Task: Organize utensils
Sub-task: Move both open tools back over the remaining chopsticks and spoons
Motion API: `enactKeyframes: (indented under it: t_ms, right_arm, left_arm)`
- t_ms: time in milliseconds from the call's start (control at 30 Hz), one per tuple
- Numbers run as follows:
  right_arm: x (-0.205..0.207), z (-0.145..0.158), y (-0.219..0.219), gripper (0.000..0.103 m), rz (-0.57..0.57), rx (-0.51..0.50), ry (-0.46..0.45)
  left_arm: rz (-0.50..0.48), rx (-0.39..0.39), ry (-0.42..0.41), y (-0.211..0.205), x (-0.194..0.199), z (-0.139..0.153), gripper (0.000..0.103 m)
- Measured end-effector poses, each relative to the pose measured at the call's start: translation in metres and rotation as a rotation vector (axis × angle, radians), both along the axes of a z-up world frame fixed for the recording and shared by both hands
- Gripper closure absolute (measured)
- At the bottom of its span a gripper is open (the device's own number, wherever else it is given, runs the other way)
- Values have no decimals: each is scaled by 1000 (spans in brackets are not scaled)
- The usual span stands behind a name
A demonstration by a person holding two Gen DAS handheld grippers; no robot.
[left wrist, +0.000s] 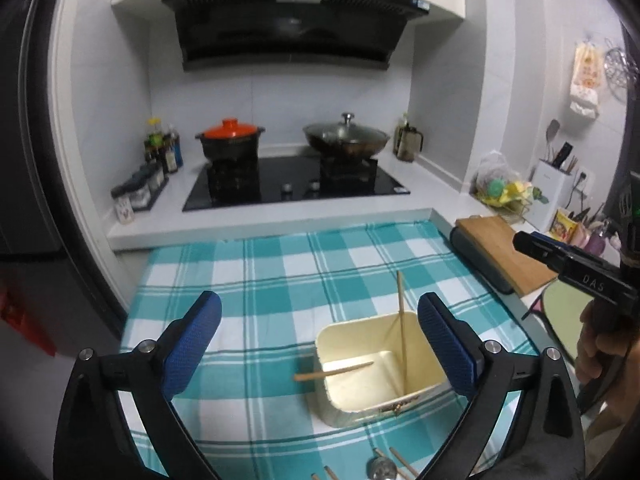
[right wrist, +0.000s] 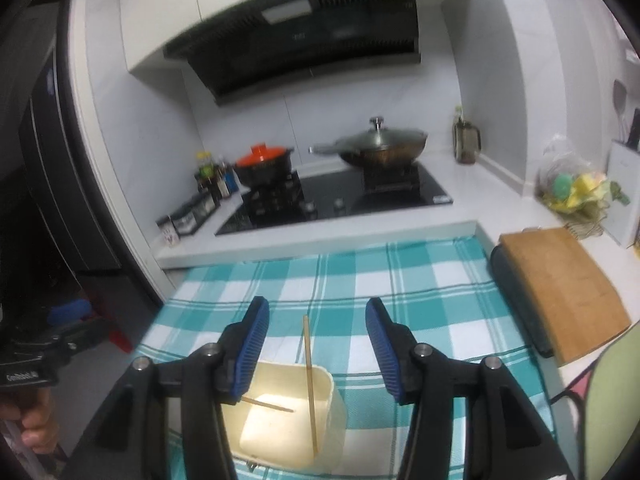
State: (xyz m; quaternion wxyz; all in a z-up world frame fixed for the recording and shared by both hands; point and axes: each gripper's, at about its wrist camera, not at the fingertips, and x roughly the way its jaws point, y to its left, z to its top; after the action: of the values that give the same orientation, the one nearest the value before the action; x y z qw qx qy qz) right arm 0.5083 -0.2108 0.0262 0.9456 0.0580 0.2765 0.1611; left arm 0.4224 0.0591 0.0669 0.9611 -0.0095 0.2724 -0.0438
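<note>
A cream square utensil holder [left wrist: 380,392] stands on the teal checked cloth [left wrist: 280,280]. Two wooden chopsticks are in it: one upright [left wrist: 401,320], one leaning over the left rim [left wrist: 332,372]. More chopsticks [left wrist: 402,462] and a metal utensil end [left wrist: 382,470] lie on the cloth at the bottom edge. My left gripper [left wrist: 320,336] is open and empty above the holder's left side. My right gripper [right wrist: 316,340] is open and empty above the holder [right wrist: 292,424], with the upright chopstick [right wrist: 309,380] between its fingers, untouched.
A wooden cutting board [right wrist: 560,288] lies right of the cloth. Behind is a stove [left wrist: 292,184] with an orange-lidded pot [left wrist: 230,136] and a lidded wok [left wrist: 346,136]. Condiment bottles [left wrist: 162,152] stand at the left, a knife block [left wrist: 554,188] at the right.
</note>
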Motion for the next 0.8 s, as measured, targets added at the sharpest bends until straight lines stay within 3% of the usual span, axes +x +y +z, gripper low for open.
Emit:
enactKeyframes:
  t_ms: [167,333,500,600,733,800]
  right_arm:
    - [-73,29,-28,42,1,-39,-68]
    - [-155,22,-56,39,3,-98,-97]
    - [-230,-15,-76,39,-35,-203,-116]
    - [-269,-44,-85,39,-80,-243,-126]
    - [-302,-89,-89,39,-131,-218,-96]
    - [-313,-112,-83,39,-138,-214,-74]
  left_arm:
    - [-47,58,-30,10,-80,-8,3]
    - [-59,14,131,21,-148,-71,3]
    - [19,16,236,22,-207,-133,0]
    - [51,-12,212,19,-234,-154,0]
    - [99,-84,206,13,-249,-178,0]
    - [121,-80,217,6,-251,-192,0]
